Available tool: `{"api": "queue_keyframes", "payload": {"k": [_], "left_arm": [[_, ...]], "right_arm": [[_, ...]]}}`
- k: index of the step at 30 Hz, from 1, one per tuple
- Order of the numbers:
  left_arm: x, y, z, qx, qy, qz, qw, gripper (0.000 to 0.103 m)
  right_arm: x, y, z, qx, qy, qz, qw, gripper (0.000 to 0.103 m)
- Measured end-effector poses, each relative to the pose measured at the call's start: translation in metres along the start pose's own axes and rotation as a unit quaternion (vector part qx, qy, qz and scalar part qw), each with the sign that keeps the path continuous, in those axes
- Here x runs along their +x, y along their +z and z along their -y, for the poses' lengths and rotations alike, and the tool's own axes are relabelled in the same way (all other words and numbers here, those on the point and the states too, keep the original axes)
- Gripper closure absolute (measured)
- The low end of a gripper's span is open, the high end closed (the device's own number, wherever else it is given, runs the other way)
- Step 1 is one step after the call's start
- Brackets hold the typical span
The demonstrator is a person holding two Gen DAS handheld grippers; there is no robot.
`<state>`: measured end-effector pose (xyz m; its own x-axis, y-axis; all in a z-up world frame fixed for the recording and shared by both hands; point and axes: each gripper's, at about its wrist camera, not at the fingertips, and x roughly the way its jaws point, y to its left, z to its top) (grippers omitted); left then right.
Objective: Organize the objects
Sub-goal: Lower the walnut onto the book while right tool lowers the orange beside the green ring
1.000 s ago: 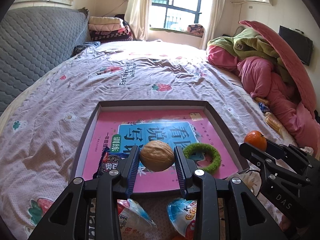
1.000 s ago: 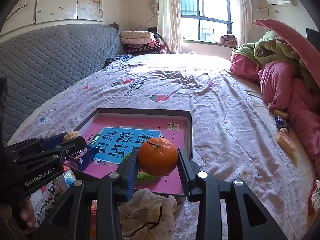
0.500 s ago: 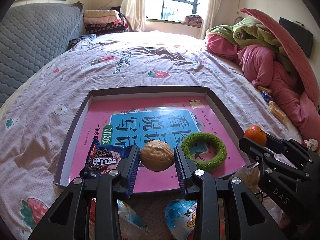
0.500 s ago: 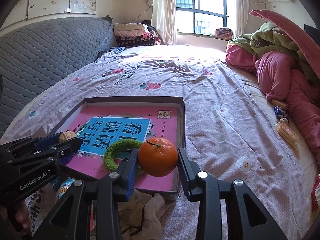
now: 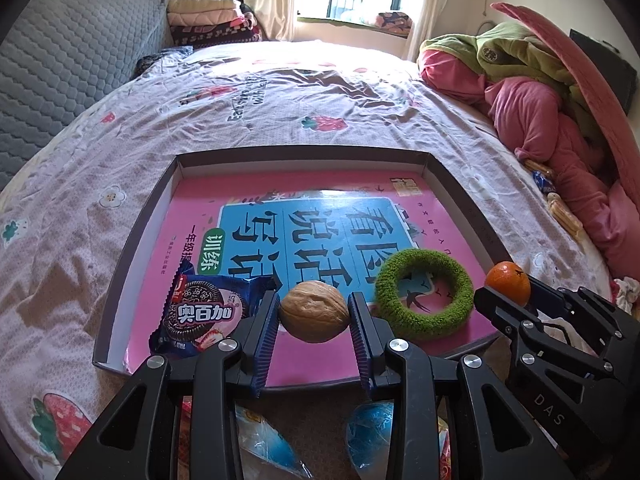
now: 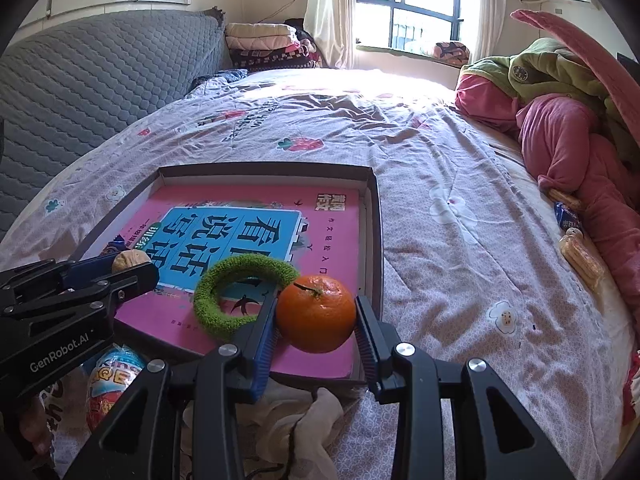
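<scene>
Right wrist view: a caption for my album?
Fingers holding a tangerine over a book-lined tray on a bed.

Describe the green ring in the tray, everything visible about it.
The green ring is a fuzzy, moss-green loop, like a plush or chenille hair tie, with an open centre. It lies flat on the pink book inside the tray, near its front right corner. In the right wrist view, the right gripper overlaps its near edge; contact is unclear.

One walnut [image 5: 314, 312], one tangerine [image 6: 316, 313]

ring [image 5: 424, 294] in tray [image 5: 132, 256], right of packet [image 5: 200, 312]
</scene>
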<state>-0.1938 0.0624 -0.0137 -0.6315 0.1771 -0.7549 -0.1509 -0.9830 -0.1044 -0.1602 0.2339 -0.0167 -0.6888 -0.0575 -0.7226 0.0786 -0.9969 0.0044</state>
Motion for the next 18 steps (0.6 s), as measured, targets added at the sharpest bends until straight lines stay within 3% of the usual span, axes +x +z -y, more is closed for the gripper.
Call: {"api": "queue_keyframes", "payload": {"k": [18], "left_arm": [[0.021, -0.003, 0.005, 0.007, -0.015, -0.035, 0.9992, 0.067]], "right_arm": [[0.017, 0.002, -0.003, 0.009, -0.006, -0.026, 1.000, 0.065]]}}
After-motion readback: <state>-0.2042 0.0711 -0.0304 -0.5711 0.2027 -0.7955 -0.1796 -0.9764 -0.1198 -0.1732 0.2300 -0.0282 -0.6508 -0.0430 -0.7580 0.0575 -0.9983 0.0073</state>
